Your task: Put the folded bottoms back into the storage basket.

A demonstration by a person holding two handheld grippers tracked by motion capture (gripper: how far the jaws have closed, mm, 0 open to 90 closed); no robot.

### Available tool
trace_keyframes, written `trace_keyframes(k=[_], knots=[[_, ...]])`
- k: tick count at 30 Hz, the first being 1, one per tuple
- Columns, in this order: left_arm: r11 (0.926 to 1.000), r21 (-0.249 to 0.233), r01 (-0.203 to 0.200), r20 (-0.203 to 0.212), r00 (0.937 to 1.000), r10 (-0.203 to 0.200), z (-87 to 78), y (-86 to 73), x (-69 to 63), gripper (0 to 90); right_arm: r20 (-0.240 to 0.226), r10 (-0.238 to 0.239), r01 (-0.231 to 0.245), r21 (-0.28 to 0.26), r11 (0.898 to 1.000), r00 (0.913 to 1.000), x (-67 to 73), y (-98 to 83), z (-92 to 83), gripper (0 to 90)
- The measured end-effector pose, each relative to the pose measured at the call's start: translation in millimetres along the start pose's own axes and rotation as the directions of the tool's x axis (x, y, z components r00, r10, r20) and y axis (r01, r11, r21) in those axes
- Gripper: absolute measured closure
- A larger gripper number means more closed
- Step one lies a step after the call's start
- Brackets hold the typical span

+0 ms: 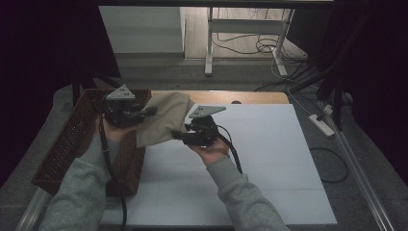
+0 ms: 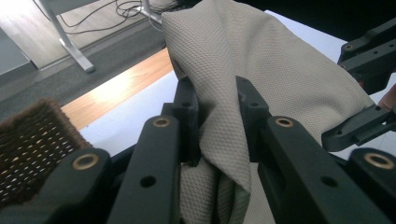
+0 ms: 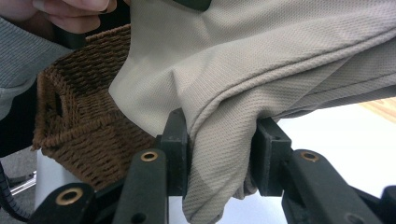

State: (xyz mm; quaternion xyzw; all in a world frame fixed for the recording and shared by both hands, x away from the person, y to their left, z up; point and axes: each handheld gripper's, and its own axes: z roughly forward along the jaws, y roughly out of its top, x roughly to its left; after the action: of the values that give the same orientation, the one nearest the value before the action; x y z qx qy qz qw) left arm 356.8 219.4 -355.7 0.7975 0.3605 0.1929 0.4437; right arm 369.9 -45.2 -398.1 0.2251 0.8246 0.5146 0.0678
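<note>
Item: beige cloth, held off the counter between my two tools, partly above the wicker basket at the counter's left edge.

Left tool: raised over the basket, pointing right, forearm in a grey sleeve; jaws clamped narrowly on a fold of the cloth.

Right tool: palm-up grip, pointing left toward the basket; jaws pinched on the cloth's lower edge.

Markings: I can read no label or writing on cloth, basket or tools.
</note>
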Motion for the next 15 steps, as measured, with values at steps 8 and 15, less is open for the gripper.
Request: trace_keyframes(k=[8, 15], knots=[[0.9999, -0.001, 0.013, -0.022, 0.9997, -0.013, -11.0, -6.4, 9.8, 73.7, -0.016, -0.012, 0.012, 0.002, 1.0, 0.9998, 4.9, 7.9, 14.1, 62.7], [0.9997, -0.006, 0.024, -0.039, 0.999, -0.024, -20.9, -13.4, 17.2, 73.7, -0.027, -0.02, 0.02, 0.011, 1.0, 0.9994, 10.0, 14.4, 25.0, 62.7]])
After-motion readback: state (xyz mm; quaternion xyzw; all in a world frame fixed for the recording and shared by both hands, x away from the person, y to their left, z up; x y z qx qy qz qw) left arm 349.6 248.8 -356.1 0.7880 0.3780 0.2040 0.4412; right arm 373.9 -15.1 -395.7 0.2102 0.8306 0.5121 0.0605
